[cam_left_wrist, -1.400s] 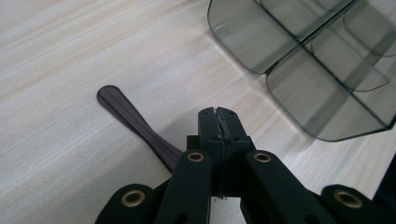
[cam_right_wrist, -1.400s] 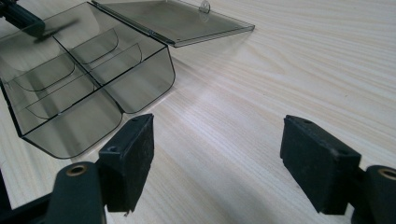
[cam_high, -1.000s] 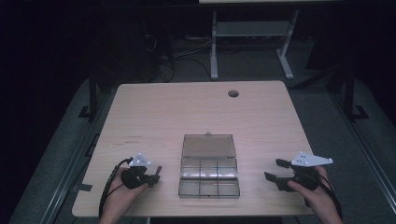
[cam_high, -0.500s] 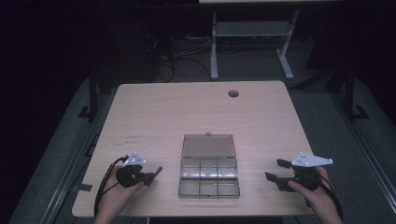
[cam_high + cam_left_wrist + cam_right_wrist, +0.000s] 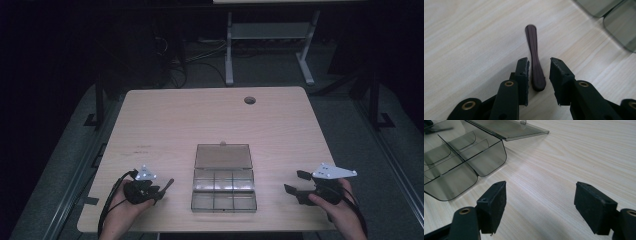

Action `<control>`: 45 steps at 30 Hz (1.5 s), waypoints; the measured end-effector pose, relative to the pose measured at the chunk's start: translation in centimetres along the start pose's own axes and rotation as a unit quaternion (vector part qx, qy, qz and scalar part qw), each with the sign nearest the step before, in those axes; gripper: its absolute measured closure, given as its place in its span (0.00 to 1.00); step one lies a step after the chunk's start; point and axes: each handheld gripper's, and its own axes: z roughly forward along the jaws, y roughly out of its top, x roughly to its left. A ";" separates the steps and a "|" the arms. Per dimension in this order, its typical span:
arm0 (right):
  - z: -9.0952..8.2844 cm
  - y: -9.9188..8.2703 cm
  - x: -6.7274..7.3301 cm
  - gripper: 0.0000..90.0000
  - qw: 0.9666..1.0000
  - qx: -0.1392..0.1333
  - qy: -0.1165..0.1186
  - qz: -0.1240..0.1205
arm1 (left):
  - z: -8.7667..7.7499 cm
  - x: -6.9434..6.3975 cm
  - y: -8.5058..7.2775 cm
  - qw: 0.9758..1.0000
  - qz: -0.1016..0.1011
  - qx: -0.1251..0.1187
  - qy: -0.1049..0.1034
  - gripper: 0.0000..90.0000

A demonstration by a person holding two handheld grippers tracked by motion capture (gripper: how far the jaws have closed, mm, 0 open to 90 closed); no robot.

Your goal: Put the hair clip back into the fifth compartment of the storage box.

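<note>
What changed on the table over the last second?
The left tool has just been opening its jaws; the dark brown wooden stick lies on the table between them, no longer pinched. Both hands, the open right tool and the clear plastic compartment box stayed put.

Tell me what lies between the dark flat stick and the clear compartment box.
Nothing visible: bare wooden table separates the dark flat stick, lying between the left gripper's just-opened jaws, from the clear compartment box.

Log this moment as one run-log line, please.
left gripper: jaws just opening, dark stick between, loose | right gripper: open, empty | compartment box: lid open
</note>
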 end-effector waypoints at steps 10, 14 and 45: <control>-0.1 -0.1 -0.1 0.28 1.000 0.000 -0.001 0.001 | 0.4 0.1 0.0 1.000 0.001 0.001 0.005 0.76; -0.1 0.0 -0.1 0.28 1.000 -0.002 -0.004 0.000 | 0.4 0.1 -0.1 1.000 0.008 0.002 0.011 0.80; -0.1 -0.1 -0.2 0.28 1.000 -0.002 -0.005 -0.001 | -0.3 0.9 0.0 1.000 -0.019 -0.020 -0.011 0.87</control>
